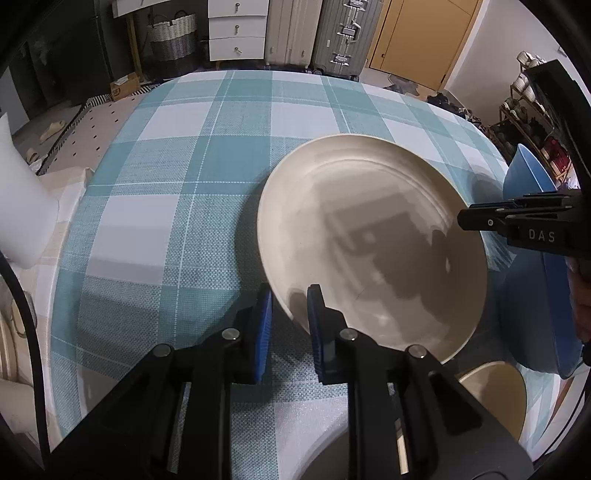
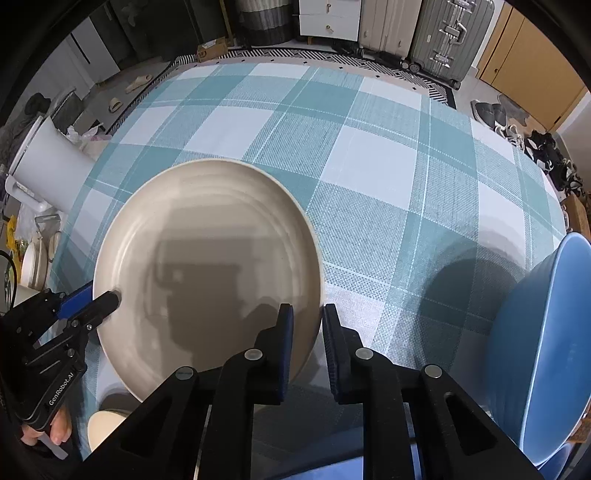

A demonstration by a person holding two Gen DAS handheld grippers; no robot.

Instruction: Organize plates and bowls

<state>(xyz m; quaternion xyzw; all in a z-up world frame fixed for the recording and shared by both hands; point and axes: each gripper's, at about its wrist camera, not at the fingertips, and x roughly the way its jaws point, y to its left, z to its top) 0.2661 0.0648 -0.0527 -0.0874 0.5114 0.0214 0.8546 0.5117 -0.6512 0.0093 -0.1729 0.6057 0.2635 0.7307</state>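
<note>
A large cream plate [image 1: 373, 236] [image 2: 207, 258] lies over the teal checked tablecloth [image 1: 177, 192] [image 2: 373, 162]. My left gripper [image 1: 290, 295] is shut on the plate's near-left rim, one blue pad inside and one outside. In the right wrist view the left gripper [image 2: 101, 293] shows at the plate's left edge. My right gripper [image 2: 307, 314] is shut on the opposite rim; in the left wrist view the right gripper [image 1: 467, 218] reaches in from the right. A blue bowl [image 1: 528, 177] [image 2: 546, 350] stands right of the plate. A small cream bowl [image 1: 495, 395] [image 2: 105, 424] sits near the front edge.
A white cylindrical container [image 1: 22, 206] [image 2: 51, 173] stands off the table's left side. Suitcases [image 1: 343, 33] [image 2: 443, 33] and a white drawer unit [image 1: 236, 29] line the far wall. Shoes and a rack crowd the floor at right.
</note>
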